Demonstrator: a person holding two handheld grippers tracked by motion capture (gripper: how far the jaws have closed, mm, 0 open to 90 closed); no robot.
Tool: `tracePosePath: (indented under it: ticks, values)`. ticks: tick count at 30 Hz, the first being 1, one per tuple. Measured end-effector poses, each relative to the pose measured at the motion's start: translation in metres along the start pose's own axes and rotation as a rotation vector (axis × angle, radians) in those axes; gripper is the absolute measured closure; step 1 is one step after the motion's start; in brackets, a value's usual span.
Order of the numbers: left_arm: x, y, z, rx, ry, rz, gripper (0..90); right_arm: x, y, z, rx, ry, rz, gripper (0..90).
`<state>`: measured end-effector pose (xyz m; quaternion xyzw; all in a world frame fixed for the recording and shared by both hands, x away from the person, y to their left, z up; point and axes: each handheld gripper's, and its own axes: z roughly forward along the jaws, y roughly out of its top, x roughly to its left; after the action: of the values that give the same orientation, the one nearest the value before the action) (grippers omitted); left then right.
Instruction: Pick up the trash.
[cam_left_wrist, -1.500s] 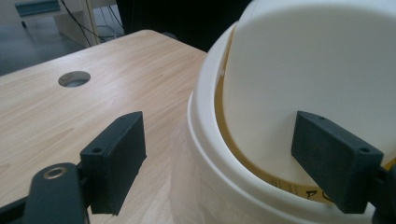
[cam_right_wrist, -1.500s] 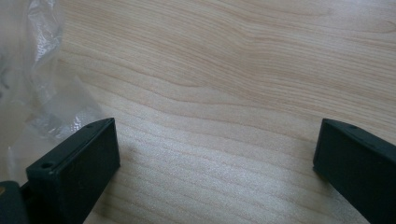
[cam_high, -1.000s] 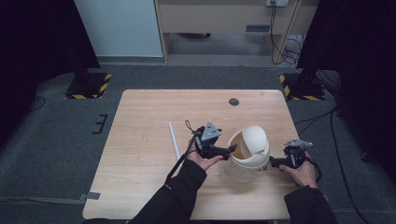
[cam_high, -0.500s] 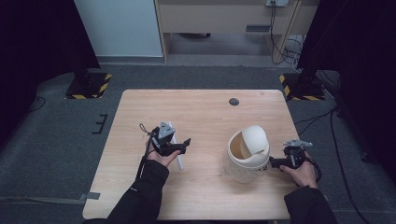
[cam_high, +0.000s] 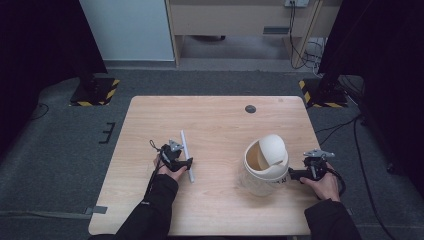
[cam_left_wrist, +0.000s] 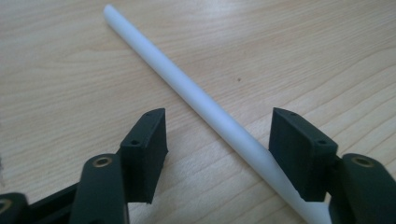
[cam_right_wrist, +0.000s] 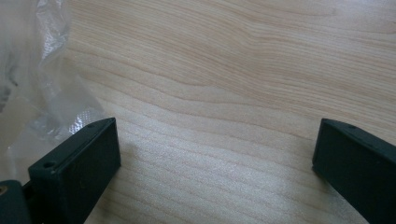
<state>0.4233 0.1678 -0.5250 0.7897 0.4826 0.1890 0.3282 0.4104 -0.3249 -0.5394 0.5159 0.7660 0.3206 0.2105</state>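
Left gripper (cam_left_wrist: 212, 144) is down at the table (cam_high: 220, 125), jaws just now closing in but not yet pinching, the white rod (cam_left_wrist: 187, 91) lying flat between them, nearer the right pad. It looks light, stiff, smooth and likely slippery, so a grip near the middle seems best. Its long axis runs diagonally away from the jaws, far tip up-left. Right gripper (cam_right_wrist: 215, 163) sits spread wide, grasping nothing, beside the white bin (cam_high: 265, 165).
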Motion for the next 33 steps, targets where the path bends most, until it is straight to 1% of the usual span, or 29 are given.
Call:
tracePosePath:
  ticks: [1, 5, 9, 10, 11, 13, 15, 16, 17, 18, 19, 21, 22, 25, 27, 30, 33]
  values:
    - [0.001, -0.002, 0.001, 0.013, 0.004, 0.009, 40.5, 0.0, 0.0, 0.0, -0.001, 0.0, -0.002, 1.5]
    - [0.001, -0.002, -0.001, 0.02, 0.007, 0.015, 48.4, 0.0, 0.0, 0.0, -0.005, -0.002, 0.006, 2.5]
    - [0.003, -0.002, -0.004, 0.029, 0.01, 0.012, 61.0, -0.002, -0.001, -0.002, -0.012, -0.003, 0.007, 5.7]
    - [0.004, -0.003, -0.005, 0.031, 0.011, 0.009, 61.0, -0.002, -0.001, -0.002, -0.012, -0.003, 0.007, 5.7]
    - [0.005, -0.004, -0.006, 0.028, 0.012, 0.005, 67.5, -0.003, -0.002, -0.003, -0.02, -0.006, 0.007, 9.0]
    - [0.007, -0.005, -0.007, 0.028, 0.019, 0.001, 73.5, -0.005, -0.002, -0.004, -0.026, -0.007, 0.008, 11.4]
    - [0.008, -0.006, -0.008, 0.023, 0.016, -0.002, 78.2, -0.005, -0.003, -0.005, -0.03, -0.008, 0.012, 13.4]
    - [0.008, -0.006, -0.008, 0.023, 0.016, -0.002, 78.4, -0.005, -0.003, -0.005, -0.03, -0.008, 0.012, 13.4]
    - [0.009, -0.006, -0.008, 0.022, 0.013, -0.006, 78.6, -0.007, -0.003, -0.006, -0.035, -0.01, 0.01, 16.6]
    - [0.009, -0.006, -0.008, 0.022, 0.013, -0.006, 78.6, -0.007, -0.003, -0.006, -0.035, -0.01, 0.01, 16.6]
    - [0.008, -0.006, -0.009, 0.03, 0.016, 0.0, 78.8, -0.008, -0.003, -0.007, -0.031, -0.011, 0.012, 20.9]
    - [0.008, -0.006, -0.01, 0.028, 0.015, 0.001, 78.9, -0.008, -0.003, -0.008, -0.029, -0.012, 0.015, 22.2]
    - [0.008, -0.005, -0.012, 0.023, 0.011, 0.0, 78.9, -0.008, -0.003, -0.008, -0.03, -0.013, 0.017, 23.2]
    - [0.007, 0.001, -0.022, -0.021, 0.001, -0.003, 78.8, -0.009, -0.002, -0.009, -0.023, -0.011, 0.015, 23.9]
    - [0.006, 0.004, -0.029, -0.044, -0.007, 0.001, 78.8, -0.01, -0.001, -0.01, -0.033, -0.013, 0.012, 24.4]
    - [0.005, 0.008, -0.042, -0.085, -0.019, 0.013, 78.8, -0.01, 0.001, -0.012, -0.052, -0.014, 0.023, 24.8]
    - [0.006, 0.011, -0.059, -0.148, -0.046, 0.01, 78.8, -0.011, 0.002, -0.014, -0.072, -0.016, 0.031, 25.1]
